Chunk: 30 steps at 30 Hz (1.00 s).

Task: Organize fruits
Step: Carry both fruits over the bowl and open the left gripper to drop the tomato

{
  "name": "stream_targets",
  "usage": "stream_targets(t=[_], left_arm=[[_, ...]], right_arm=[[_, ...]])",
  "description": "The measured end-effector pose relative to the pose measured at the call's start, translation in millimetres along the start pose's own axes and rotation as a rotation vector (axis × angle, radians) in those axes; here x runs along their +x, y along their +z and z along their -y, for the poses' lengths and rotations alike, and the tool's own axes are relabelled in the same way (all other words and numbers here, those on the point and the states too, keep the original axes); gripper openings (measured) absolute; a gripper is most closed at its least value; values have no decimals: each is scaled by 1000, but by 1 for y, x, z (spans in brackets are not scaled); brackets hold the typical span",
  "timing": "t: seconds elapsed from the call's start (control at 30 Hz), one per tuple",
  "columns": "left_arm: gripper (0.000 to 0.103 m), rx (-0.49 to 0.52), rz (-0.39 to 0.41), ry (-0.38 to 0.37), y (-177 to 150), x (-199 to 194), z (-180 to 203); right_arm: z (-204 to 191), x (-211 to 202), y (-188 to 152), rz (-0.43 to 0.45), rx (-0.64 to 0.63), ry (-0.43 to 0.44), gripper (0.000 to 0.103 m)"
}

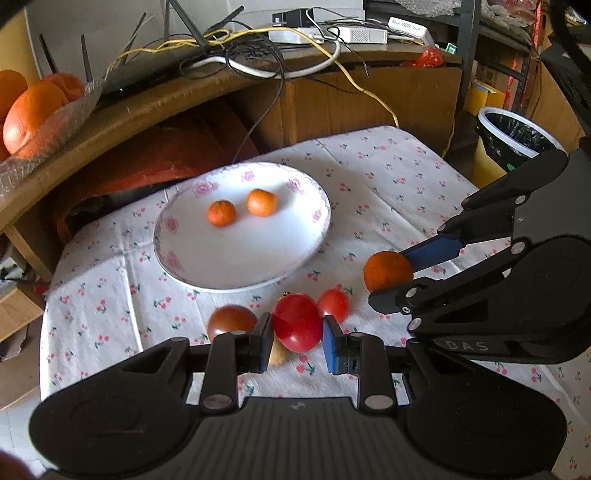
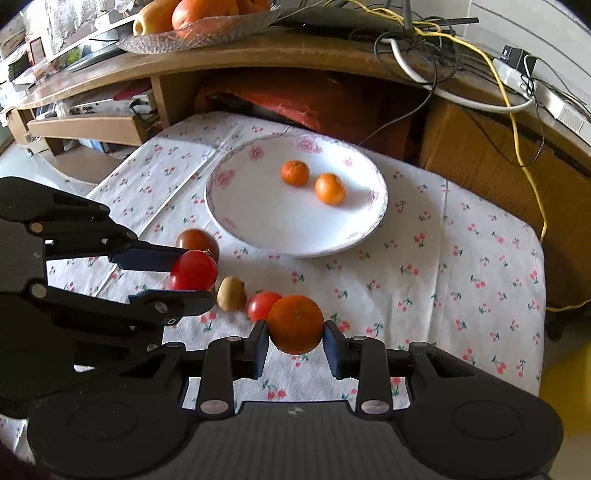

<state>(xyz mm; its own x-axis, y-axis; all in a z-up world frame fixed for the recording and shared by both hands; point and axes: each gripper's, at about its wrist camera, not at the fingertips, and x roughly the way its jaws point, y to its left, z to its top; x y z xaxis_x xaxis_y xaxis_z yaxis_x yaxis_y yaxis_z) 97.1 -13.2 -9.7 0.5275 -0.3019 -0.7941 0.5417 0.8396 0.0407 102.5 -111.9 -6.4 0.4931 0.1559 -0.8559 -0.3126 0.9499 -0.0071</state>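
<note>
My left gripper (image 1: 297, 328) is shut on a large red tomato (image 1: 297, 321), its pads pressing both sides. In the right wrist view the same tomato (image 2: 194, 271) sits in the left gripper (image 2: 195, 275). My right gripper (image 2: 295, 334) is shut on a mandarin (image 2: 295, 325); from the left it shows as the right gripper (image 1: 389, 277) around that mandarin (image 1: 388, 271). A white flowered plate (image 1: 236, 269) holds two small mandarins (image 1: 221, 212) (image 1: 262, 202). On the cloth lie a dark brownish tomato (image 1: 231, 320), a small red tomato (image 1: 334, 304) and a kiwi (image 2: 231, 293).
The small table wears a cherry-print cloth (image 2: 443, 277). Behind it a curved wooden shelf (image 1: 110, 122) carries a glass bowl of big oranges (image 2: 199, 29) and tangled cables (image 1: 258, 55). A bin with a black liner (image 1: 513, 136) stands beyond the table's right side.
</note>
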Motion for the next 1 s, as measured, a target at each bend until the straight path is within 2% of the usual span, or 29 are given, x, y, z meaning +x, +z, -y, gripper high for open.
stream_targets(t=[1.0], left_arm=[[36,-17,35,73,27,18,-22]], right_arm=[[15,22,29,46,58,-27,28]])
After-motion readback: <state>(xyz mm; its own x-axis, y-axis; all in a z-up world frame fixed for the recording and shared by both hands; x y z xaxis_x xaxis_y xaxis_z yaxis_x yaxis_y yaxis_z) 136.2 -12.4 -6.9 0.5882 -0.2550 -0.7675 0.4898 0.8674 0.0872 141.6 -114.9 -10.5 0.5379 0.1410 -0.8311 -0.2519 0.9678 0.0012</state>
